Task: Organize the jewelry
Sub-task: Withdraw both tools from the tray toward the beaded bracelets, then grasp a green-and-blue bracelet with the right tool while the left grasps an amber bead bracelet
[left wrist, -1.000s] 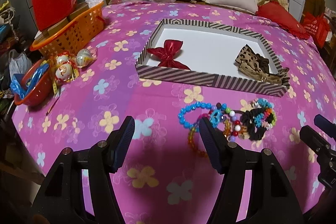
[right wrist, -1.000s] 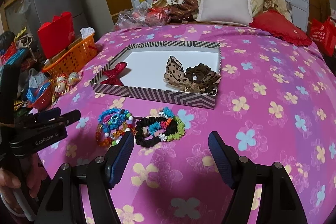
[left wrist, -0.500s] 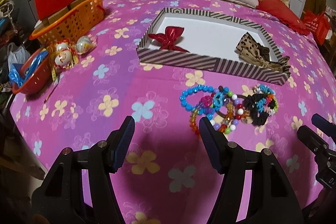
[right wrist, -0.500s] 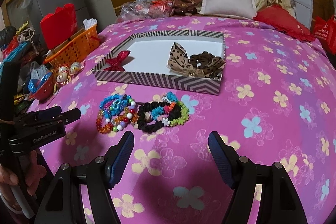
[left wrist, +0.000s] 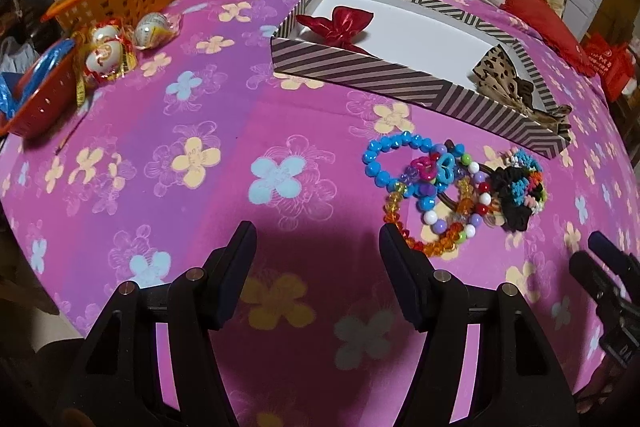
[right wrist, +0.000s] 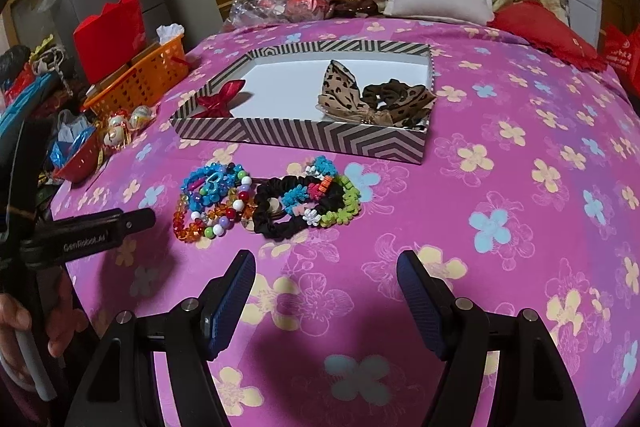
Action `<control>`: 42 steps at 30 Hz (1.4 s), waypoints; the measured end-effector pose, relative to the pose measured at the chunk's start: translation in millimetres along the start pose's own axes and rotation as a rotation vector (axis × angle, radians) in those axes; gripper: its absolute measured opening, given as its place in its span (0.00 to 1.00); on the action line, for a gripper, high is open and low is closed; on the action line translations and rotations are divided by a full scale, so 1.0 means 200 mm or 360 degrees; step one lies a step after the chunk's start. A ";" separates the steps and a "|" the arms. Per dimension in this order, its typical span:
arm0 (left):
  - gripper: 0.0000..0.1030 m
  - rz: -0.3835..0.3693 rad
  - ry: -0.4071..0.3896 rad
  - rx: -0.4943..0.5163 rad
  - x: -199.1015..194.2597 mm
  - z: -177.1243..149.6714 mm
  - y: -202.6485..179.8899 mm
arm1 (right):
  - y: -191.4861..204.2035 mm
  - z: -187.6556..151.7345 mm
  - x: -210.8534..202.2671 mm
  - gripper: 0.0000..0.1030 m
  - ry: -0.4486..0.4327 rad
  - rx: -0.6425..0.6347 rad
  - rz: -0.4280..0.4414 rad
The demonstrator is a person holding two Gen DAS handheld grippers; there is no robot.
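A striped box (right wrist: 304, 141) is seen on the pink flowered bedspread (right wrist: 520, 187), with a red bow (right wrist: 222, 99) at its left end and a leopard-print bow (right wrist: 344, 89) beside a dark scrunchie (right wrist: 386, 93) at its right end; just in front of the box, outside it, a heap of beaded bracelets (right wrist: 212, 201) is laid touching a black scrunchie (right wrist: 276, 215) wound with coloured bands. The left gripper (left wrist: 316, 259) is held with its fingers apart and nothing between them (the orange bracelet (left wrist: 436, 247) lies just beside its right fingertip); the right gripper (right wrist: 326, 285) is likewise spread and empty, nearer than the heap.
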State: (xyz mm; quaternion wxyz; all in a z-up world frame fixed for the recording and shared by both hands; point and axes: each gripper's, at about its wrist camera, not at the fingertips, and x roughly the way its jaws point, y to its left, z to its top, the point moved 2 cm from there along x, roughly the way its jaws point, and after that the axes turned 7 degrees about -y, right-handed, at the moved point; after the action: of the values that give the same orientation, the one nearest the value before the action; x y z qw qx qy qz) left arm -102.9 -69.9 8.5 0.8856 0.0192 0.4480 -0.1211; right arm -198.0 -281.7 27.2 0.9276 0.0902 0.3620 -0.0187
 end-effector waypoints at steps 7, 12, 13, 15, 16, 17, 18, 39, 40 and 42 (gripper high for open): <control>0.62 -0.0050 -0.0007 0.0091 0.05 0.04 -0.09 | 0.00 0.01 0.04 0.69 0.0003 -0.0002 0.0010; 0.62 -0.0055 0.0018 0.0167 0.11 0.05 -0.15 | -0.02 0.04 0.06 0.69 -0.0013 -0.0021 -0.0008; 0.62 -0.0057 0.0022 0.0166 0.13 0.05 -0.15 | -0.02 0.04 0.07 0.69 -0.0013 -0.0023 -0.0008; 0.62 -0.0065 0.0031 0.0155 0.14 0.05 -0.15 | -0.02 0.06 0.10 0.65 -0.0016 -0.0035 -0.0006; 0.62 -0.0069 0.0030 0.0149 0.15 0.06 -0.14 | -0.02 0.07 0.11 0.62 -0.0017 -0.0043 -0.0002; 0.62 -0.0069 0.0023 0.0149 0.15 0.06 -0.14 | -0.02 0.08 0.12 0.58 -0.0018 -0.0049 0.0004; 0.62 -0.0073 0.0024 0.0147 0.15 0.06 -0.14 | -0.02 0.09 0.14 0.55 -0.0019 -0.0052 0.0013; 0.09 -0.0222 0.0013 0.0199 0.16 0.10 -0.16 | -0.09 0.23 0.30 0.12 0.0019 0.0098 0.0184; 0.08 -0.0267 0.0029 0.0179 0.16 0.09 -0.15 | -0.10 0.23 0.26 0.12 -0.0004 0.0119 0.0199; 0.08 -0.0320 0.0025 0.0158 0.12 0.10 -0.15 | -0.13 0.24 0.18 0.12 -0.0055 0.0163 0.0230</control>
State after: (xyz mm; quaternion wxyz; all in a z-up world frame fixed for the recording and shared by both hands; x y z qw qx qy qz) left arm -80.6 -105.7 2.6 0.8634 0.0190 0.4481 -0.2313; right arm -141.5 -314.0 34.2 0.9269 0.1632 0.3369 0.0281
